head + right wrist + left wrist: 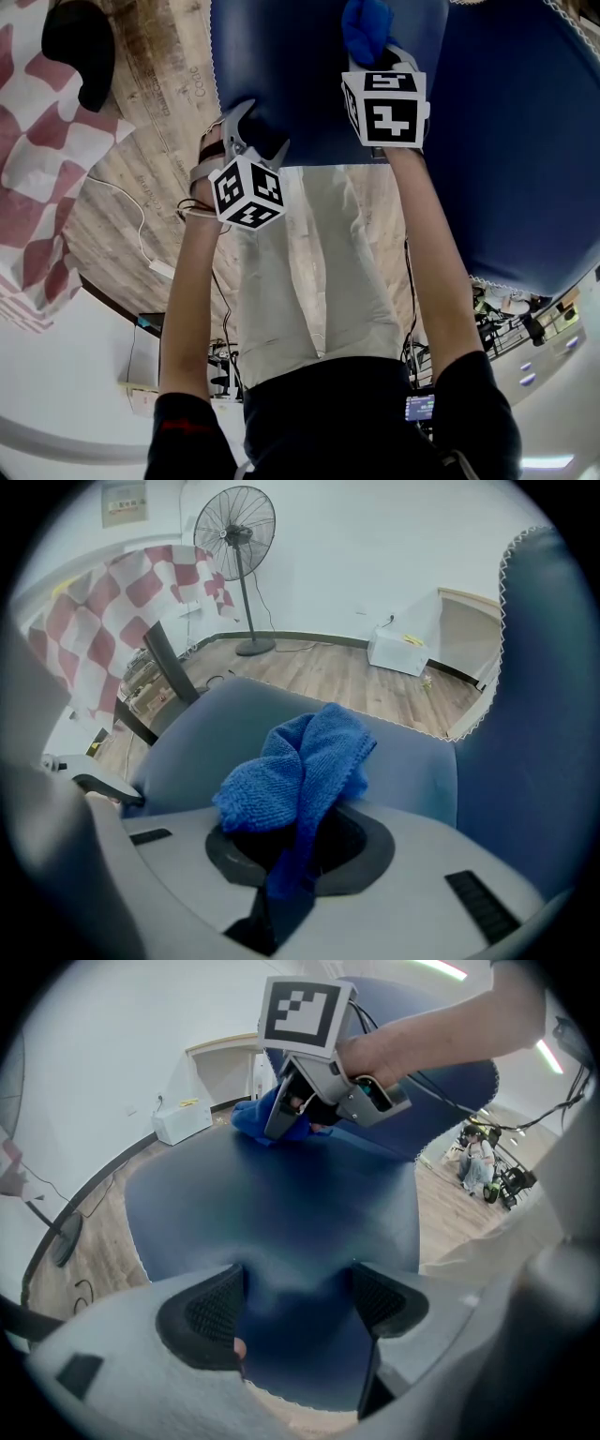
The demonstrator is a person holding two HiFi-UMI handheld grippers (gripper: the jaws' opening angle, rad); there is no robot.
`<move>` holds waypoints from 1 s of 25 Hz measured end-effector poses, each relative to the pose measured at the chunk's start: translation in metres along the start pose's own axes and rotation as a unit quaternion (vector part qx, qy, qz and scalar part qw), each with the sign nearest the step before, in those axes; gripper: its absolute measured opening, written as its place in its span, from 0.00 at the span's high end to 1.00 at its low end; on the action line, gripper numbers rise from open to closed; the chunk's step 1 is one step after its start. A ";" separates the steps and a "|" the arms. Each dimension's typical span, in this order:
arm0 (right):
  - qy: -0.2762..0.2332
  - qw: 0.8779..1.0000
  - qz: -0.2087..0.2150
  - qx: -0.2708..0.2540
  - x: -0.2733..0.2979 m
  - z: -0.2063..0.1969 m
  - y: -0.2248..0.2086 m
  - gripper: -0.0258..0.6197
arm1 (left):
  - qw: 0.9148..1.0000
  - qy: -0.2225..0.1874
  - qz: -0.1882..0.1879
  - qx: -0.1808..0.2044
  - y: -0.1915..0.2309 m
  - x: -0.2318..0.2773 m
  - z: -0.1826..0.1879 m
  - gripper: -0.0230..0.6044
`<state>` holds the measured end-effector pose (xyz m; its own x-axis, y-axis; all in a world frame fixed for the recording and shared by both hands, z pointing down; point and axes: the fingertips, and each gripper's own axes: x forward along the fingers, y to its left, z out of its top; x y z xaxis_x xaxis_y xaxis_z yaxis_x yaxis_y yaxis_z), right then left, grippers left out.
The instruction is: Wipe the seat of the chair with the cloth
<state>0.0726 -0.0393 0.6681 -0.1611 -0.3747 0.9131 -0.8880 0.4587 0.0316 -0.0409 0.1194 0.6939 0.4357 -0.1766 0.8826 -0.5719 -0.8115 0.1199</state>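
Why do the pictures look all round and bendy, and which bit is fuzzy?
Left gripper view: the wide lens bends the floor and darkens the corners, and the close chair seat looks fuzzy. Right gripper view: same round bend, but the cloth is sharp. Head view: the floor bows too.

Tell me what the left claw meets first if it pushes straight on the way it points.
Probably the blue chair seat, which spreads right before the left claw; the cloth lies farther on. Depth is unclear.
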 end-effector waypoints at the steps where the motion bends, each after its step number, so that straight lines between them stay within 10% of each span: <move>1: -0.001 1.000 0.001 -0.001 0.000 0.001 0.001 0.87 | 1.000 0.000 0.000 0.000 0.000 0.000 0.000 0.39; 25: -0.015 0.990 0.110 -0.084 0.014 0.042 0.095 0.87 | 1.000 -0.001 0.000 0.000 0.000 0.000 0.001 0.39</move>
<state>-0.0321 -0.0343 0.6666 -0.3578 -0.2725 0.8932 -0.7458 0.6589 -0.0978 -0.0400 0.1190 0.6933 0.4373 -0.1778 0.8816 -0.5720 -0.8114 0.1201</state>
